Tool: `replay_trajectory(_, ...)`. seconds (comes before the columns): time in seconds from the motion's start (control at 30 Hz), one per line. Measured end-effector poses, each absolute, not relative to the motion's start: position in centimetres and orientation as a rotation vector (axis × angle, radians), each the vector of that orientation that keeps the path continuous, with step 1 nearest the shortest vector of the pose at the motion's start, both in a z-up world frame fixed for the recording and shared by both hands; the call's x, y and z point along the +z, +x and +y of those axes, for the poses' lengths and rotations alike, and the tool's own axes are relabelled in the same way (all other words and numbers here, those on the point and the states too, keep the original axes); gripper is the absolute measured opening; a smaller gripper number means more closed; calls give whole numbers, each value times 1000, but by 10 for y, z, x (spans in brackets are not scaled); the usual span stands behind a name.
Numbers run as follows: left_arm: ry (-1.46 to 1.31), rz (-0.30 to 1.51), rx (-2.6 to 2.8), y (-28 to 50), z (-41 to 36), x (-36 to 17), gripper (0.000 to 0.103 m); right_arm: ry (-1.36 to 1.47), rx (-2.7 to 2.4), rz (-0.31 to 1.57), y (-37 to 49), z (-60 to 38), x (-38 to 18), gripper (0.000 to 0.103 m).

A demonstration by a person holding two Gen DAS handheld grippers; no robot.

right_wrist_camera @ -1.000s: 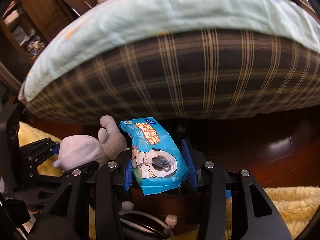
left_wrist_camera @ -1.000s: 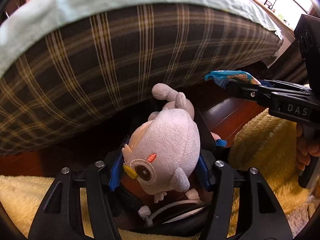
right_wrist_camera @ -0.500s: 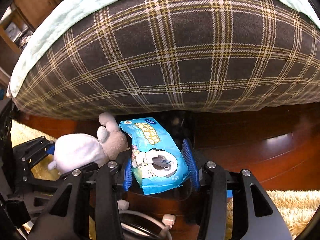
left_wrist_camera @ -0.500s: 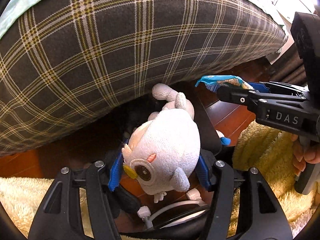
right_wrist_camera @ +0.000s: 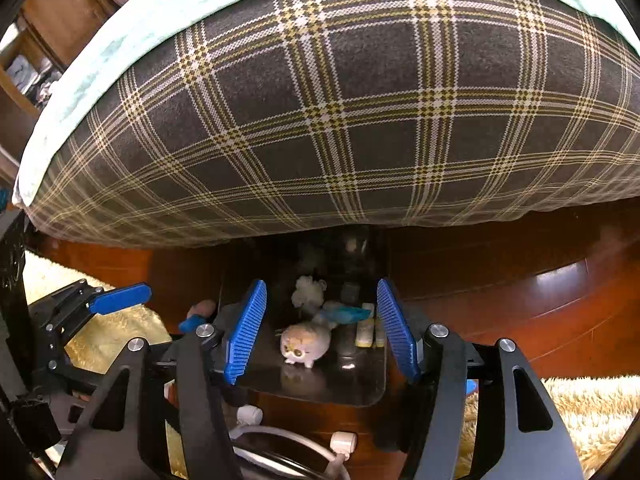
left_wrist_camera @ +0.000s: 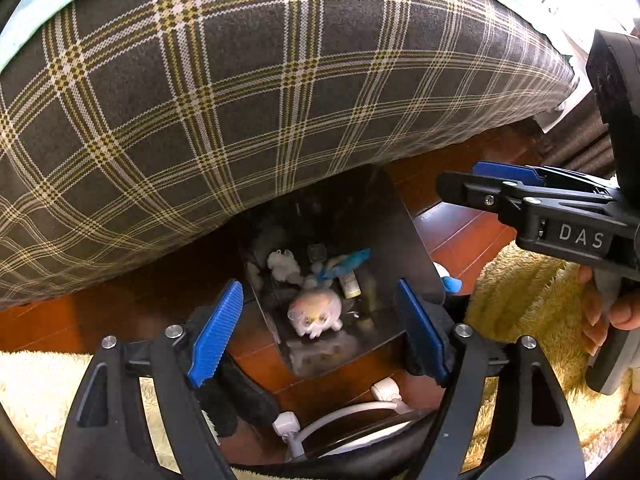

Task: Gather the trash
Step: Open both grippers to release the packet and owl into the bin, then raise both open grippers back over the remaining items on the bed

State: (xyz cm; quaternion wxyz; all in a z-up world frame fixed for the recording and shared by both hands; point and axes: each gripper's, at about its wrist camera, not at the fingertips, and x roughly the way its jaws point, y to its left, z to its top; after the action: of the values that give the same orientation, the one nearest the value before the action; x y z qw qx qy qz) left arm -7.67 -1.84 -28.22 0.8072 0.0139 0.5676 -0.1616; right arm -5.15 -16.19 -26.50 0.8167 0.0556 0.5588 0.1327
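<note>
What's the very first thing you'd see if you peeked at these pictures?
A huge plaid blanket hangs across the top. Below it, a dark bin on the floor holds a little plush owl and a blue packet. Blue gripper pads frame it on both sides.

Both handheld tools are built of matte black plastic arms with cut-out slots, joined by round silver screws. The left gripper point(left_wrist_camera: 320, 330) and the right gripper point(right_wrist_camera: 320, 330) each carry two ribbed bright-blue pads point(right_wrist_camera: 245, 332) on their fingers. White raised letters "DAS" point(left_wrist_camera: 581, 236) mark the side of the right tool's body, and white cables with white plugs point(left_wrist_camera: 336, 416) loop beneath each tool.
</note>
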Motion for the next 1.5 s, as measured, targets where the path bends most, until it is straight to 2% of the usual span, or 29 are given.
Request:
replay_trajectory(0.17,9,1209,-345,-77,-13,-271,76,143,292,1171,-51,-174,-256,63)
replay_trajectory(0.37,-16,1183,-338,-74,-3,-239,77,158,280,1078,-53,-193,-215,63)
replay_trajectory(0.57,3,1041,-285,-66,18,-168,77,141,253,919,-43,-217,-146,63)
replay_trajectory(0.77,55,887,-274,-41,26,-96,82,56,215,773,-8,-231,-82,63)
replay_trajectory(0.9,91,823,-250,-17,23,-73,83,27,212,724,23,-231,-56,63)
replay_trajectory(1.1,91,799,-231,33,25,-67,83,-2,209,711,76,-203,-47,63)
replay_trajectory(1.5,104,791,-225,131,27,-66,83,41,264,795,155,-168,-80,62)
